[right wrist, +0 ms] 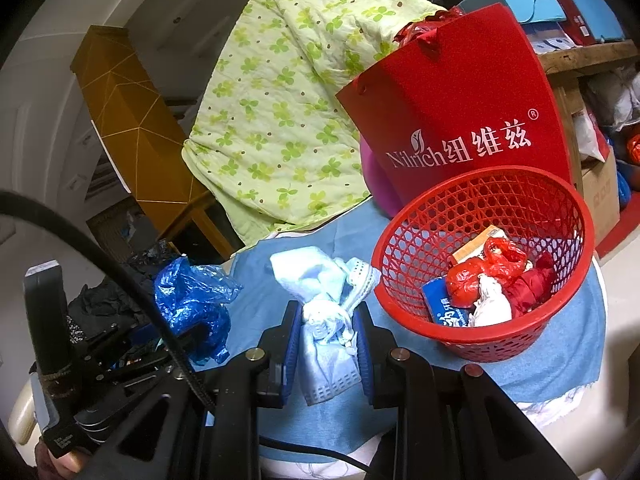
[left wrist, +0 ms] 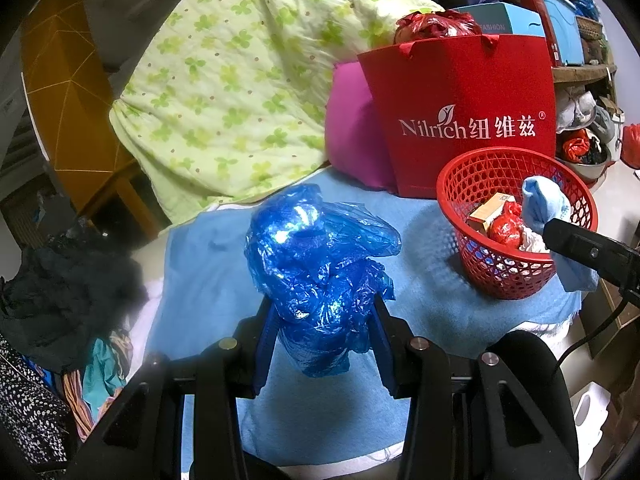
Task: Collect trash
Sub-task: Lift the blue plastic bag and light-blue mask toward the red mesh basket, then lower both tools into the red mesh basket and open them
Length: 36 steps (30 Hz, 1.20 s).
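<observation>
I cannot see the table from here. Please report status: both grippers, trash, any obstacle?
Left gripper shut on blue plastic bag. Right gripper shut on face masks. Red basket near, partly filled. No obstacle seen.

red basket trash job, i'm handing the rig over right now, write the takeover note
Left tool: shut on the crumpled blue plastic bag, held above the blue cloth, left of the red basket.
Right tool: shut on the pale blue face mask wad, just left of the basket.
Done: a small carton, red plastic bags, a white wad and a blue packet already lie in the basket.
Left: drop both held pieces into the basket.
</observation>
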Each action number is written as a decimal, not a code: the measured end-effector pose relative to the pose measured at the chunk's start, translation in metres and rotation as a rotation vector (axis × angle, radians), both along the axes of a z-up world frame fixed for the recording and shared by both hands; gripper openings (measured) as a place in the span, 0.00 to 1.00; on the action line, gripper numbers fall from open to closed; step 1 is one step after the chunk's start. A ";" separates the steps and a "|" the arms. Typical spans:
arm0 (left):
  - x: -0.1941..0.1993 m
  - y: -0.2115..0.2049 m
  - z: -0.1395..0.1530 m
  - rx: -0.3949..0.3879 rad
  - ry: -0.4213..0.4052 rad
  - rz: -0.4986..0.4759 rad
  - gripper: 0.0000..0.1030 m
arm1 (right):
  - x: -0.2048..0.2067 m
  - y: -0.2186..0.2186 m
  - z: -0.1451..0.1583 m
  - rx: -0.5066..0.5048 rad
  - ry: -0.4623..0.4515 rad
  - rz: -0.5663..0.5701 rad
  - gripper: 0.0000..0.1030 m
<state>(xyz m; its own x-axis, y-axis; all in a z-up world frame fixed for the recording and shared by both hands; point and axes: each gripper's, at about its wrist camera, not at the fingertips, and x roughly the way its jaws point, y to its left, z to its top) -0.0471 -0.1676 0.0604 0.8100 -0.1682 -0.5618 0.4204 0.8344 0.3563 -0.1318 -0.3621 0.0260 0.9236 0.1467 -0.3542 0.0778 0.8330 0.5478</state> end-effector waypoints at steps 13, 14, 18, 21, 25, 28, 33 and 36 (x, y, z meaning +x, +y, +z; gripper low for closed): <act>0.002 -0.004 -0.003 0.010 0.012 -0.005 0.45 | -0.002 -0.006 -0.004 0.014 0.005 -0.010 0.27; 0.001 -0.005 -0.004 0.011 0.012 -0.006 0.45 | -0.002 -0.007 -0.004 0.016 0.006 -0.011 0.27; 0.001 -0.007 -0.005 0.015 0.015 -0.008 0.45 | -0.002 -0.009 -0.006 0.020 0.009 -0.015 0.27; 0.001 -0.009 -0.007 0.016 0.020 -0.008 0.45 | -0.001 -0.010 -0.007 0.025 0.011 -0.018 0.27; 0.002 -0.011 -0.007 0.019 0.023 -0.012 0.45 | -0.003 -0.013 -0.008 0.026 0.012 -0.024 0.27; 0.004 -0.018 -0.007 0.021 0.032 -0.024 0.45 | -0.005 -0.019 -0.009 0.025 0.011 -0.037 0.27; 0.007 -0.038 0.002 -0.020 0.077 -0.100 0.45 | -0.014 -0.038 -0.007 0.027 0.006 -0.092 0.27; 0.012 -0.056 0.009 -0.061 0.108 -0.174 0.45 | -0.021 -0.054 -0.003 0.030 0.001 -0.135 0.27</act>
<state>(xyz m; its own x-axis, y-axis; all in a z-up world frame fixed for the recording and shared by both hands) -0.0356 -0.2235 0.0698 0.7017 -0.3362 -0.6282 0.5927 0.7647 0.2527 -0.1524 -0.4164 0.0226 0.9355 0.0317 -0.3520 0.1884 0.7979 0.5726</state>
